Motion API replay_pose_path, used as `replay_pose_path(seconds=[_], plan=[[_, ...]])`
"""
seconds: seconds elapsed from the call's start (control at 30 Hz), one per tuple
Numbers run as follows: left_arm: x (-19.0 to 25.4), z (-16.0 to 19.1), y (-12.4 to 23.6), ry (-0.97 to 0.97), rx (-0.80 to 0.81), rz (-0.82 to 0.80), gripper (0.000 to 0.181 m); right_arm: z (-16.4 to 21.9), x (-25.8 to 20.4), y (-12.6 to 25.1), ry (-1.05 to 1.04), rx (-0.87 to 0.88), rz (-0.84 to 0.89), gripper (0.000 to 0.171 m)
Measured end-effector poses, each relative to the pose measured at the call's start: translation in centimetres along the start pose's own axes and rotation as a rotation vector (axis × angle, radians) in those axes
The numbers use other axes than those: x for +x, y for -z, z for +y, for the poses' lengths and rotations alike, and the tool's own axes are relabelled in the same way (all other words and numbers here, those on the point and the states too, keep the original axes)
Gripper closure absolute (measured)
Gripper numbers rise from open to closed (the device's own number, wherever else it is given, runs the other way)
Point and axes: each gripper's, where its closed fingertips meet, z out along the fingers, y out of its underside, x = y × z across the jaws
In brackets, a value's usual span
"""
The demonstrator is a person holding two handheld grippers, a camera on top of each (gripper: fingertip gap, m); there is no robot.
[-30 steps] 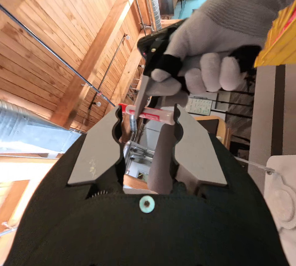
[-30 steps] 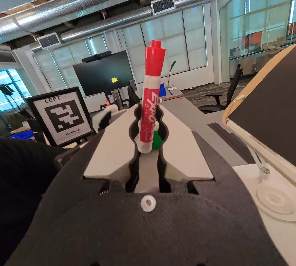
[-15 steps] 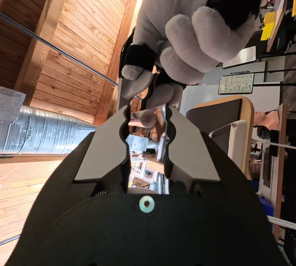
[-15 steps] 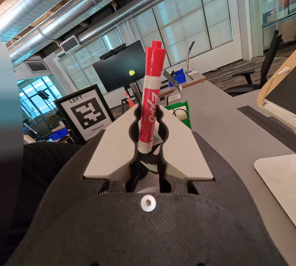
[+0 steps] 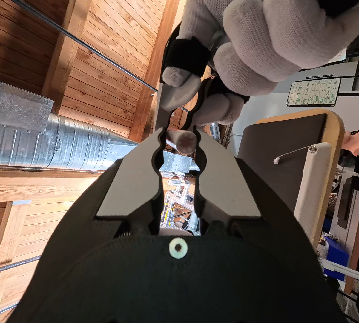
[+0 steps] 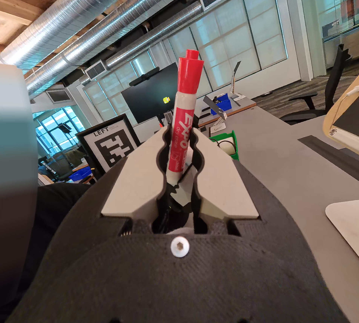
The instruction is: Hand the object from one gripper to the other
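A red dry-erase marker [image 6: 180, 138] with a red cap stands upright in my right gripper [image 6: 181, 133], which is shut on its labelled body. My left gripper [image 5: 179, 135] points up from below. Its jaws are closed against the marker's white bottom end [image 5: 183, 142], seen end-on between its tips. One left finger [image 6: 184, 183] shows under the marker in the right wrist view. In the left wrist view the right gripper [image 5: 180, 119] sits just above, held by a grey-gloved hand [image 5: 262, 32].
A grey table [image 6: 281, 158] carries a framed black-and-white pattern sign [image 6: 110, 148], a green bin [image 6: 231, 146] and a white plate [image 6: 345, 222]. A tan-edged black board [image 5: 281, 158] stands at the right. A wooden ceiling and a metal duct [image 5: 68, 148] are overhead. Less than 4 cm separates the two grippers' tips.
My left gripper's jaws have narrowed from wide open onto the marker's bottom end, and it has turned so the marker shows end-on. My right gripper stays shut on the marker.
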Motion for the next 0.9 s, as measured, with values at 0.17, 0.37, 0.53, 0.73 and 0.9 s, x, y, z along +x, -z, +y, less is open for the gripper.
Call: replay_pose_path(seconds=[0.17,0.37,0.53,0.73,0.9], plan=[[-0.4,-0.1,-0.1,0.012,-0.009,0.003,0.160,-0.3,-0.1,0.0,-0.008,0.024,-0.009,0.150],[-1.2,-0.4,-0.1,0.061,-0.001,0.032,0.163,-1.0,0.3,0.1,0.005,0.078,0.020,0.127],[-2.2,-0.8,-0.2,0.164,0.000,0.078,0.163,-2.8,2.9,1.6,0.072,0.171,0.168,0.084],[-3.0,1.1,-0.5,0.463,-0.029,0.296,0.162,-6.2,4.8,5.3,0.354,0.270,0.414,0.078],[-3.0,2.9,0.3,0.760,-0.121,0.594,0.163,-3.3,3.8,3.7,0.901,-0.128,0.559,0.109]])
